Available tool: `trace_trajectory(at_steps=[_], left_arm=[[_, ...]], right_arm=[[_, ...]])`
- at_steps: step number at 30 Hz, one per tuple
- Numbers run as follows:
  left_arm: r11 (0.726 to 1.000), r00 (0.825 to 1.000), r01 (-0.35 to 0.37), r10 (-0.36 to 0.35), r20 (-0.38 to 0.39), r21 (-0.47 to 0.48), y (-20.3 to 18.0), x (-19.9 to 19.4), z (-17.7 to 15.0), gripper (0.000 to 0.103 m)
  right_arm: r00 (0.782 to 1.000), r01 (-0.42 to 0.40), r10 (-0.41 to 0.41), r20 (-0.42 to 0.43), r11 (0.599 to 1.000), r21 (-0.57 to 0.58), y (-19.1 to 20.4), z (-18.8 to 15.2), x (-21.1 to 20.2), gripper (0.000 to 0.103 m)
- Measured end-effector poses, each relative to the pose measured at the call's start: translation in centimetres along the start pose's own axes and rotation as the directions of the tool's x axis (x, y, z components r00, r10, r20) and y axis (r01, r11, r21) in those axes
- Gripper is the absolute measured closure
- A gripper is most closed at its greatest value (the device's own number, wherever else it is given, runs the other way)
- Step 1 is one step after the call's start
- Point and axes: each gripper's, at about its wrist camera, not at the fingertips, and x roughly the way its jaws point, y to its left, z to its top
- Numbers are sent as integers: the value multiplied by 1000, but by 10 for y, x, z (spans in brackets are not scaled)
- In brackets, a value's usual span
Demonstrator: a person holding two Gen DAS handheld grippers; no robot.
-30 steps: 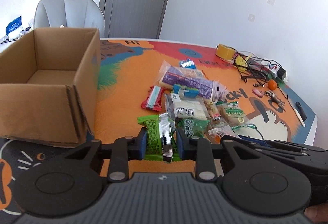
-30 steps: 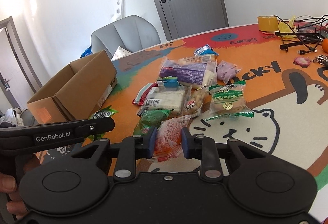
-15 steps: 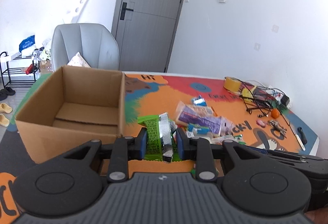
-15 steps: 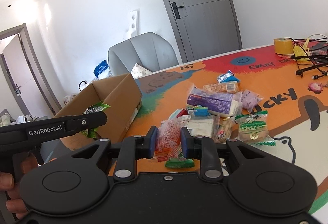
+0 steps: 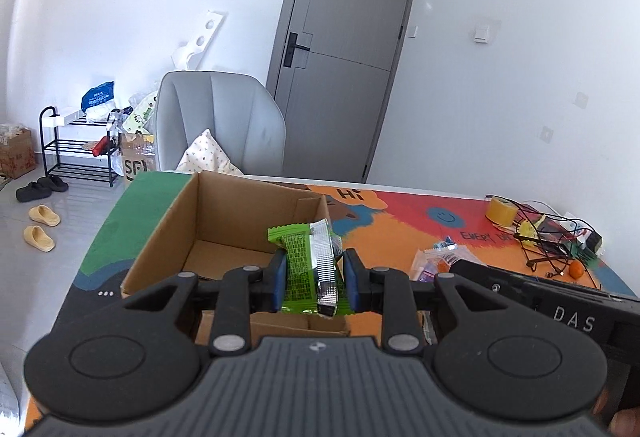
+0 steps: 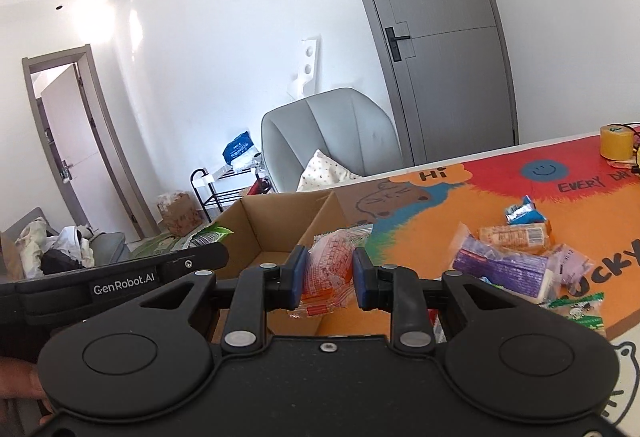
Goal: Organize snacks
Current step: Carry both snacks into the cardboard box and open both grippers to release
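Observation:
My left gripper point(image 5: 313, 283) is shut on a green snack packet point(image 5: 304, 269) with a silver seam and holds it above the near right corner of the open cardboard box point(image 5: 224, 221). My right gripper point(image 6: 328, 281) is shut on an orange-and-clear snack packet point(image 6: 328, 273) and holds it over the box's right wall point(image 6: 316, 225). The box looks empty inside. Several snack packets point(image 6: 508, 265) lie on the colourful table mat to the right.
A yellow tape roll point(image 5: 498, 211), black cables point(image 5: 548, 237) and a small orange fruit point(image 5: 576, 270) lie at the table's far right. A grey chair point(image 5: 220, 125) with a cushion stands behind the table. A shoe rack point(image 5: 76, 149) and slippers stand on the floor at left.
Both grippers have risen and swung left from the snack pile toward the box, each still holding its packet. The box now lies right under them.

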Motion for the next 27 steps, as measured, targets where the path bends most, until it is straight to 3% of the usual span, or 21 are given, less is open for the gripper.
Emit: trace_trajectory(at_steps=[15,21,27], left_arm=[[993,996,-86,86,-9,-76,56,30,21,75],[992,996,-84,82,-30,-96,67,45,25,74],[988,995,-100,99,-14,-114,74,40,23,67]], right_arm=[[998,-61,61,-21,998,-2,22,18,51,77],[996,-81,81,-37,997,-4,31,19,70,77],[994,-88,88,-57,996,10,33,16,83,77]])
